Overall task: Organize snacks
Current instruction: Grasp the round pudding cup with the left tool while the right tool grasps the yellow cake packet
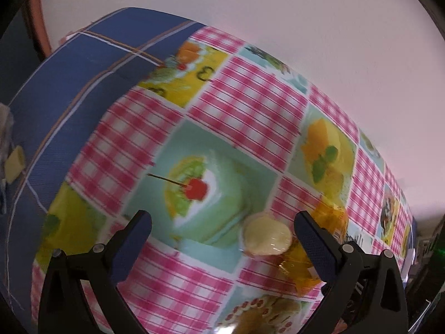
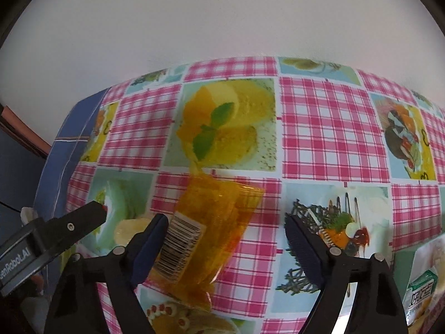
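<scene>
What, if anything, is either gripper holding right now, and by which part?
Nothing is held. The left gripper stands open around the pale round snack; the right gripper stands open over the orange packet, pads not pressing it.

Plain white wall [image 2: 222, 22] behind table. Table w/ glossy oilcloth [image 2: 319, 128]: pink-white gingham squares + dessert pics. Blue plaid cloth [image 1: 83, 64] over table's far left end. Reddish-brown frame strip [image 1: 41, 19] at left edge. Light soft, even.
</scene>
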`<state>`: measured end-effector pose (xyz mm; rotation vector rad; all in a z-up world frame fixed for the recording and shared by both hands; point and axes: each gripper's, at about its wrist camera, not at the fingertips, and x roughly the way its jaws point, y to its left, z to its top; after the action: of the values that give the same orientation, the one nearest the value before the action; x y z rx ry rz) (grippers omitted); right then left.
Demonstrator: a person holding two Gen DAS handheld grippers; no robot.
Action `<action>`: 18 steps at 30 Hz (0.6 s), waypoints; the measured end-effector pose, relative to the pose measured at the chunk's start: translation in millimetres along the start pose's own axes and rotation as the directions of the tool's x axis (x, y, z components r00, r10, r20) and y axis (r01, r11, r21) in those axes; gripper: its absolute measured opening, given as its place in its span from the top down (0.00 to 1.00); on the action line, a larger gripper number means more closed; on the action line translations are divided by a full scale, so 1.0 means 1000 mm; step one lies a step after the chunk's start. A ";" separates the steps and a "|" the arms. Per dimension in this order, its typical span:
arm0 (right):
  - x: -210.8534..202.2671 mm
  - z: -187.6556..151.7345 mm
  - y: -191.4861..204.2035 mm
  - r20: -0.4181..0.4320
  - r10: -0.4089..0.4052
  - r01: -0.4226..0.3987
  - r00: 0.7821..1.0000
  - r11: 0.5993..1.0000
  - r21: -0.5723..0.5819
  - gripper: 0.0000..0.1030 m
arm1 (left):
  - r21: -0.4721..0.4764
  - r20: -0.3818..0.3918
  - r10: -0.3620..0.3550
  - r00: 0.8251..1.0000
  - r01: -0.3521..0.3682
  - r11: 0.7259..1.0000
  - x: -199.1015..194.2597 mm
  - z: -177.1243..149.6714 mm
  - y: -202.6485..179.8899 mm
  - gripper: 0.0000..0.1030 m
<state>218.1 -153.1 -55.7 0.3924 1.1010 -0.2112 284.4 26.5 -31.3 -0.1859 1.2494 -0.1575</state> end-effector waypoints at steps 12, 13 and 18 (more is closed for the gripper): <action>-0.005 -0.006 -0.042 0.001 -0.054 0.054 0.999 0.998 0.014 0.15 | 0.071 -0.073 -0.016 0.997 0.021 0.997 0.030 -0.002 -0.032 0.28; -0.005 -0.006 -0.044 0.000 -0.053 0.053 0.999 0.998 0.019 0.15 | 0.089 -0.063 0.005 0.998 0.000 0.996 0.031 -0.002 -0.035 0.29; -0.005 -0.012 -0.055 0.004 -0.105 0.104 0.995 0.995 0.006 0.15 | 0.147 -0.045 0.067 0.997 -0.059 0.987 0.036 -0.004 -0.048 0.44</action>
<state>186.4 -197.9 -67.2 0.3396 1.1177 -0.3077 291.3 -28.5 -54.7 -0.0165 1.2865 -0.1987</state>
